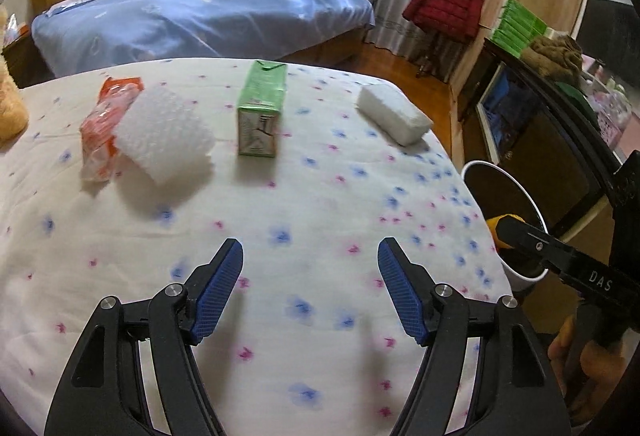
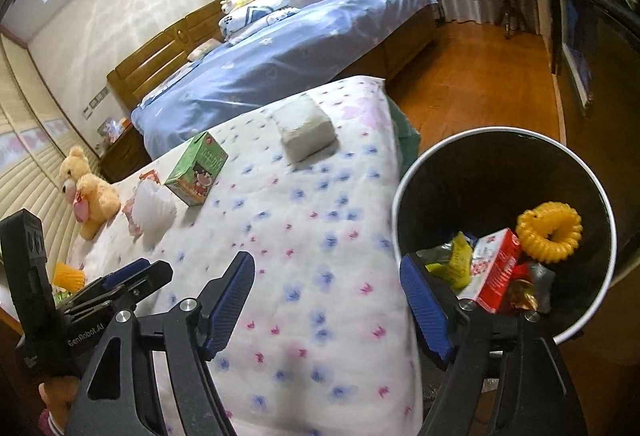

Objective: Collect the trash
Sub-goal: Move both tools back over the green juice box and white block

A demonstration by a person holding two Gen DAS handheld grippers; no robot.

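On the flowered quilt point(image 1: 280, 203) lie a green drink carton point(image 1: 261, 110), a white bubble-wrap piece point(image 1: 166, 137) over an orange-red wrapper point(image 1: 105, 123), and a white foam block point(image 1: 394, 112). My left gripper point(image 1: 310, 292) is open and empty above the quilt's near part. My right gripper point(image 2: 328, 300) is open and empty at the quilt's edge beside a white-rimmed bin point(image 2: 408, 179). The bin holds a yellow foam net point(image 2: 549, 232), a red carton point(image 2: 496, 268) and wrappers. The carton point(image 2: 196, 167), bubble wrap point(image 2: 154, 209) and foam block point(image 2: 307, 131) also show in the right wrist view.
A teddy bear point(image 2: 90, 191) sits at the quilt's far left end. A blue bed point(image 1: 200, 19) stands behind. A dark cabinet point(image 1: 532, 131) and a red jacket point(image 1: 444, 3) on a rack are to the right, with wooden floor between.
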